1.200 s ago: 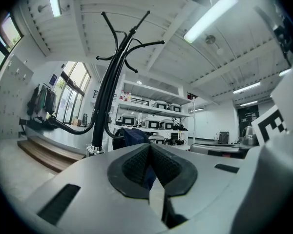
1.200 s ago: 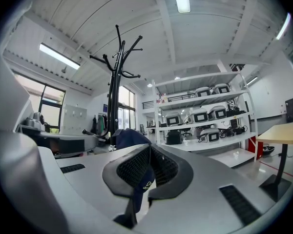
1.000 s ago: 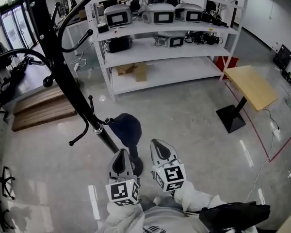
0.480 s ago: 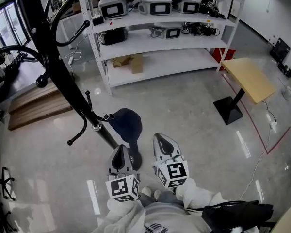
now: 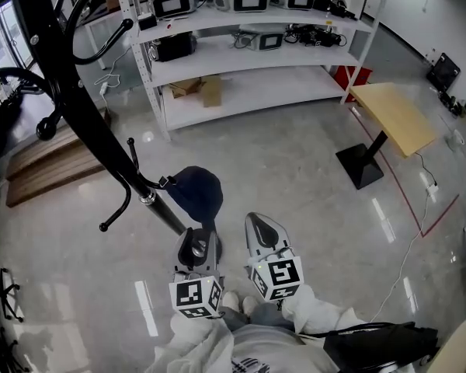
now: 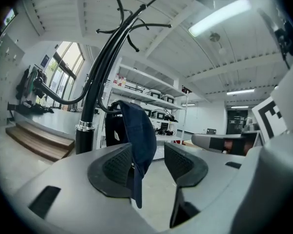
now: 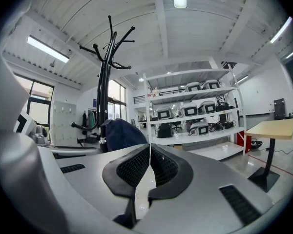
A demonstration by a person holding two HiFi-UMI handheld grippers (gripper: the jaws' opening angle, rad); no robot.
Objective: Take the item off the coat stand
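Observation:
A black coat stand [image 5: 68, 76] leans across the left of the head view. A navy cap [image 5: 193, 193] hangs from a low hook on its pole. My left gripper [image 5: 196, 241] is just below the cap and its jaws are opening. In the left gripper view the cap [image 6: 139, 140] hangs down between the jaws of the left gripper [image 6: 149, 162]. The cap lies against the left pad and stands apart from the right pad. My right gripper [image 5: 254, 225] is beside it, shut and empty. In the right gripper view the right gripper [image 7: 150, 167] points past the cap [image 7: 122, 133] and the coat stand [image 7: 105, 82].
White shelving [image 5: 241, 61] with several grey devices stands at the back. A wooden table [image 5: 392, 115] on a black base is at the right, with a white cable [image 5: 412, 247] on the floor near it. Wooden steps [image 5: 46, 165] lie at the left.
My left gripper has moved forward up to the cap and its jaws have parted around the brim. The right gripper has stayed shut.

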